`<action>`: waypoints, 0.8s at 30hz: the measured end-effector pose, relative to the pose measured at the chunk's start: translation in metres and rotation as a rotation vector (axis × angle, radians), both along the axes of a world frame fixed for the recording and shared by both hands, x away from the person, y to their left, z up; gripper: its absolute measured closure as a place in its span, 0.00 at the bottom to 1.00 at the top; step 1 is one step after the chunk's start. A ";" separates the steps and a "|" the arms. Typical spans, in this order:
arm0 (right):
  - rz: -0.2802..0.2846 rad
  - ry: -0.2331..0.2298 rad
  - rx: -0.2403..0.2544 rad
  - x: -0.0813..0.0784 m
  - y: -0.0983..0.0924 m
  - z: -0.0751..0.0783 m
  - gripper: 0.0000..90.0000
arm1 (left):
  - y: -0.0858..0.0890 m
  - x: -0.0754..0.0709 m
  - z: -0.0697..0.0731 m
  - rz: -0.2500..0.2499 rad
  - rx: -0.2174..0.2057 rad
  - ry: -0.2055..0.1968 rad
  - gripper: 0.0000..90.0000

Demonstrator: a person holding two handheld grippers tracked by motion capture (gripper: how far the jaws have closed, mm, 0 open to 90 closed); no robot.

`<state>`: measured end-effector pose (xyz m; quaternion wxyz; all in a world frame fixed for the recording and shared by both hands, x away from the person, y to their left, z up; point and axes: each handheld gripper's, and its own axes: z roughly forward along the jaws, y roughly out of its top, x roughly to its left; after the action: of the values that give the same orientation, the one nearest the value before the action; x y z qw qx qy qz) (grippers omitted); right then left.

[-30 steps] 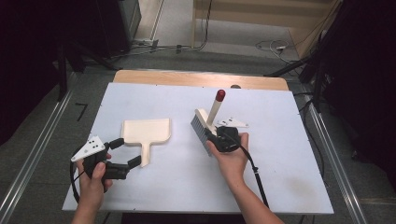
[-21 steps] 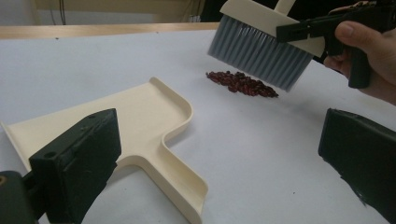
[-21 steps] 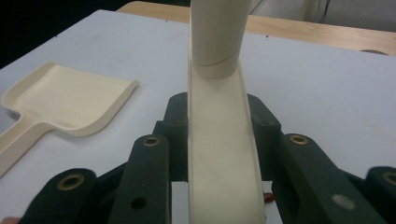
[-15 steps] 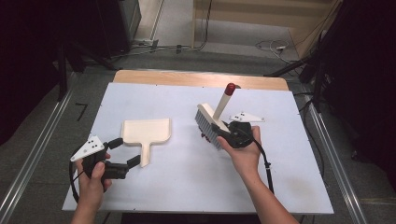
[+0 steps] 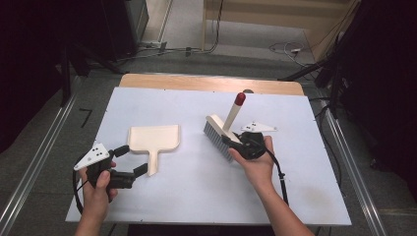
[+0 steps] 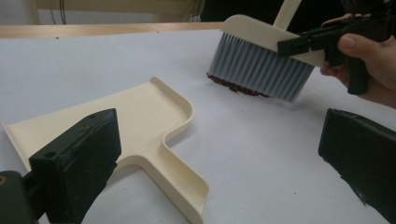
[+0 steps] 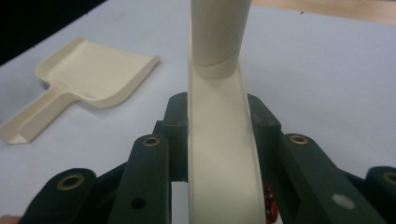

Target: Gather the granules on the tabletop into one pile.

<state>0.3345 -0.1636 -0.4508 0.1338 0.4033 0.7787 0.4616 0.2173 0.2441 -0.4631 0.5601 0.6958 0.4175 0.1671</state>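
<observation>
A cream dustpan lies flat at the table's left, handle toward me. My left gripper stands open just left of that handle, touching nothing; in the left gripper view its jaws frame the dustpan. My right gripper is shut on the cream back of a brush with grey bristles and a red-tipped handle slanting up and away. The bristles rest on a small heap of dark red crumbs. The right gripper clamps the brush back from both sides.
The white tabletop has a wooden strip along its far edge. Metal rails run down both sides. Cables and dark equipment sit on the floor beyond. Bare surface lies between dustpan and brush.
The right hand has carried the brush a little to the right, and its handle leans further over. The left gripper and the dustpan have stayed put.
</observation>
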 end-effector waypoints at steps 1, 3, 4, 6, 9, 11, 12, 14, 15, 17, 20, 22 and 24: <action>-0.003 -0.017 0.006 -0.001 -0.005 0.004 0.73 | 0.000 0.000 0.000 0.000 0.001 -0.001 0.00; -0.009 -0.031 0.025 -0.004 -0.016 0.010 0.73 | 0.000 -0.001 0.000 0.003 0.005 -0.002 0.00; -0.011 -0.040 0.035 -0.005 -0.023 0.012 0.73 | -0.001 -0.001 0.000 0.004 0.004 -0.003 0.00; -0.019 -0.055 0.040 -0.008 -0.035 0.015 0.73 | -0.001 -0.001 0.000 0.007 0.004 -0.008 0.00; -0.040 -0.074 0.038 -0.014 -0.059 0.018 0.73 | -0.001 -0.002 -0.001 0.012 0.005 -0.013 0.00; -0.051 -0.079 0.041 -0.018 -0.074 0.018 0.73 | -0.001 -0.002 -0.001 0.015 0.004 -0.015 0.00; -0.059 -0.078 0.043 -0.021 -0.084 0.017 0.73 | -0.001 -0.002 -0.001 0.017 0.005 -0.015 0.00; -0.074 -0.074 0.039 -0.024 -0.097 0.015 0.73 | -0.001 -0.002 -0.002 0.023 -0.001 -0.021 0.00; -0.087 -0.075 0.039 -0.027 -0.106 0.013 0.73 | -0.001 -0.003 -0.002 0.026 0.002 -0.023 0.00; -0.101 -0.070 0.044 -0.031 -0.121 0.012 0.73 | -0.002 -0.003 -0.002 0.029 0.000 -0.027 0.00; -0.131 -0.070 0.057 -0.037 -0.141 0.012 0.73 | -0.002 -0.004 -0.003 0.039 -0.004 -0.037 0.00; -0.148 -0.075 0.064 -0.039 -0.151 0.014 0.73 | -0.001 -0.005 -0.004 0.046 -0.015 -0.040 0.00; -0.159 -0.076 0.074 -0.041 -0.162 0.014 0.73 | 0.000 -0.005 -0.005 0.054 -0.020 -0.042 0.00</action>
<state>0.2935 -0.3259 -0.4366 0.1845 0.4508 0.7210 0.4929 0.2119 0.2445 -0.4680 0.5711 0.6748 0.4259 0.1925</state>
